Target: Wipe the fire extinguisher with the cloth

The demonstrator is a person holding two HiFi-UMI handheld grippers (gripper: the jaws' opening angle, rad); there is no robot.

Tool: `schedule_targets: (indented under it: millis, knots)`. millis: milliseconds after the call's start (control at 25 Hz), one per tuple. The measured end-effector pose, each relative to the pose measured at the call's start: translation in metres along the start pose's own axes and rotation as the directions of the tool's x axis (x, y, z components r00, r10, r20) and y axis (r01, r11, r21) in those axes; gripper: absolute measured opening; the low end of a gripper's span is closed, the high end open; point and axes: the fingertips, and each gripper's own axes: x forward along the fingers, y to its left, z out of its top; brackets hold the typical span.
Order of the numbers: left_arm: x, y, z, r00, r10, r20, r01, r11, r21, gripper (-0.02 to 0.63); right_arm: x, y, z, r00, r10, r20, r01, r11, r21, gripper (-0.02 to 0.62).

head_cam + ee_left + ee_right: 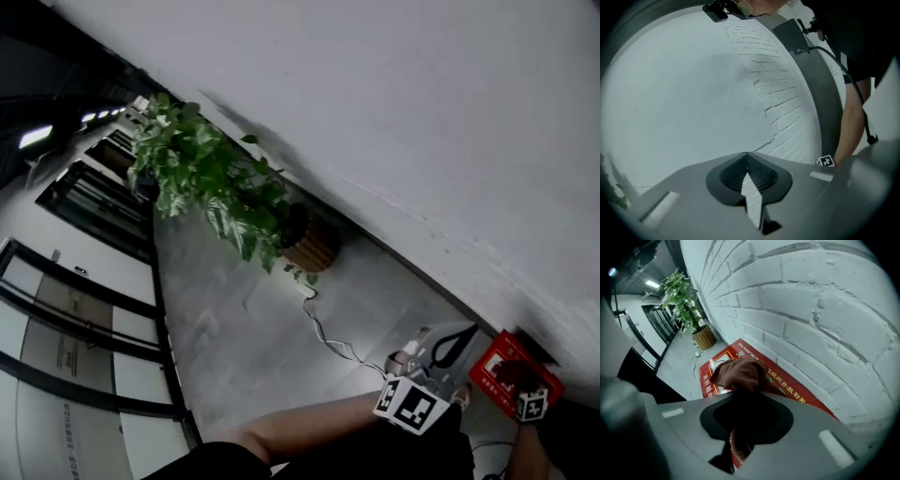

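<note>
We had left gripper (pixel 746 154) shut and empty facing the wall (pixel 693 93), right gripper (pixel 742 393) clamped on the brown cloth (pixel 740 373) over the red extinguisher box (pixel 790 391) at the wall's foot; we judged the wipe needed a firm clamp and the cloth's loose end laid flat.

A grey concrete floor (pixel 234 328) is running along the foot of the white brick wall. A potted plant (pixel 311 246) in a slatted round planter is standing on it close to the wall edge, its leaves spreading out over the floor. A thin white cable (pixel 323 333) is trailing across the floor from the planter. A red box (pixel 787 385) is lying flat right against the wall edge.
</note>
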Motion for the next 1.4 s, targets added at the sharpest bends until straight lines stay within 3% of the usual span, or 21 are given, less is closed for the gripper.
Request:
schedule_targets:
  millis: [160, 280, 400, 560, 680, 840, 920, 1000, 1040, 1160, 1280, 1400]
  knots:
    - [-0.026, 0.010, -0.006, 0.998, 0.056, 0.004, -0.056, 0.998, -0.022, 0.000, -0.041, -0.005, 0.008, 0.988, -0.032, 0.152, 0.028, 0.999, 0.024, 0.102]
    - [-0.040, 0.024, -0.009, 0.995, 0.100, 0.006, -0.099, 0.994, -0.035, 0.000, -0.080, -0.001, 0.032, 0.942, -0.035, 0.335, 0.025, 0.999, 0.035, 0.145]
    - [-0.039, 0.027, 0.000, 0.992, 0.121, 0.041, -0.118, 0.991, -0.069, 0.000, -0.116, 0.003, 0.056, 0.860, -0.036, 0.509, 0.015, 0.999, 0.045, 0.173]
    - [-0.039, 0.003, 0.023, 0.986, 0.117, 0.118, -0.108, 0.991, -0.077, 0.000, -0.166, 0.005, 0.082, 0.719, -0.053, 0.693, 0.010, 0.998, 0.065, 0.168]
    - [-0.044, -0.005, 0.042, 0.977, 0.090, 0.195, -0.088, 0.996, -0.018, 0.000, -0.216, 0.005, 0.095, 0.618, -0.102, 0.780, 0.033, 0.994, 0.104, 0.097]
    - [-0.053, 0.007, 0.046, 0.961, 0.010, 0.277, -0.013, 1.000, 0.010, 0.000, -0.310, 0.025, 0.099, 0.521, -0.203, 0.829, 0.146, 0.978, 0.148, 0.003]
    - [-0.059, 0.006, 0.031, 0.961, -0.004, 0.278, 0.031, 0.995, -0.094, 0.000, -0.350, 0.041, 0.085, 0.494, -0.274, 0.825, 0.221, 0.957, 0.186, 0.002]
    - [-0.065, 0.003, 0.007, 0.973, -0.003, 0.230, 0.062, 0.966, -0.249, 0.000, -0.376, 0.055, 0.068, 0.467, -0.354, 0.810, 0.267, 0.930, 0.252, 0.002]
    - [-0.069, 0.002, -0.001, 0.977, -0.019, 0.214, 0.077, 0.960, -0.268, 0.000, -0.386, 0.062, 0.058, 0.454, -0.394, 0.799, 0.285, 0.914, 0.288, 0.002]
    - [-0.083, 0.003, -0.002, 0.967, -0.090, 0.238, 0.144, 0.964, -0.222, 0.000, -0.409, 0.088, 0.034, 0.416, -0.496, 0.762, 0.347, 0.861, 0.372, 0.002]
    - [-0.094, 0.009, -0.008, 0.958, -0.144, 0.250, 0.190, 0.967, -0.172, 0.000, -0.407, 0.109, 0.028, 0.404, -0.553, 0.729, 0.398, 0.824, 0.404, 0.002]
    - [-0.086, 0.005, -0.011, 0.945, -0.187, 0.267, 0.246, 0.946, -0.209, 0.000, -0.406, 0.122, 0.023, 0.384, -0.617, 0.687, 0.411, 0.780, 0.472, 0.002]
